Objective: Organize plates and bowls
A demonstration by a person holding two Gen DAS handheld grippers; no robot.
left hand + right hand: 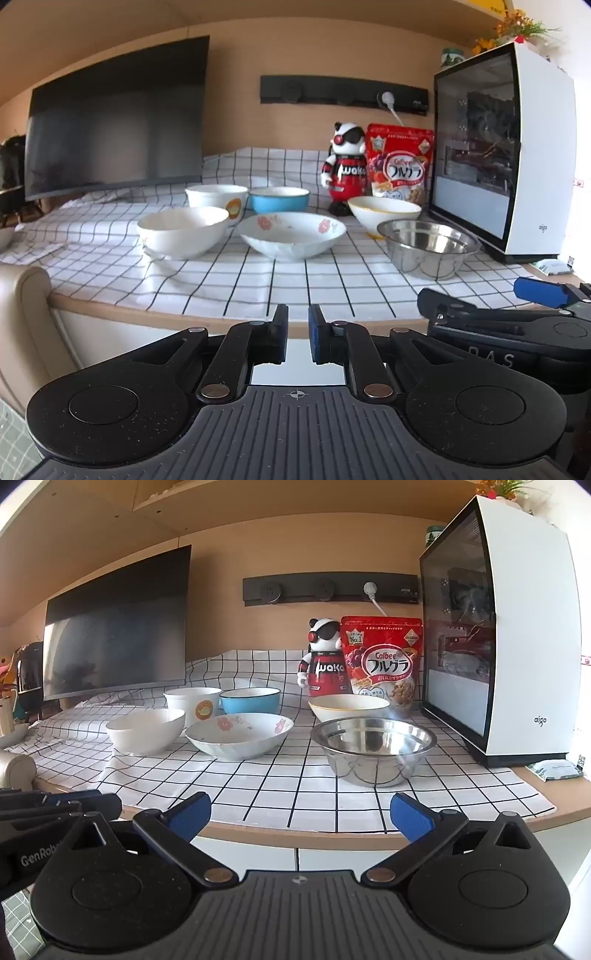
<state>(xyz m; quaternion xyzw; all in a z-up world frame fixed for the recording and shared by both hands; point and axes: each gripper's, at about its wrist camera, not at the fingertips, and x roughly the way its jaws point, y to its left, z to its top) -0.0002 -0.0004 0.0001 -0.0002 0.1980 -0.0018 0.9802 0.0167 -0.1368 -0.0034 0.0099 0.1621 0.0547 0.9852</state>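
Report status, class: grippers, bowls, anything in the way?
Left gripper shut, empty; right gripper open, empty. Six bowls untouched, steel bowl nearest. Path clear.

Black grippers (301, 816) w/ blue pads (190, 814), brass pivots, ribbed bases.

I see bare cloth (280, 794) in front; bowls (238, 734) block the middle, a white box (532, 657) blocks the right.

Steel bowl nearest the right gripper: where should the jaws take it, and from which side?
Probably the near rim of the steel bowl, approached from the table's front edge: it sits upright, its thin flared lip faces the open right gripper, and nothing blocks that side.
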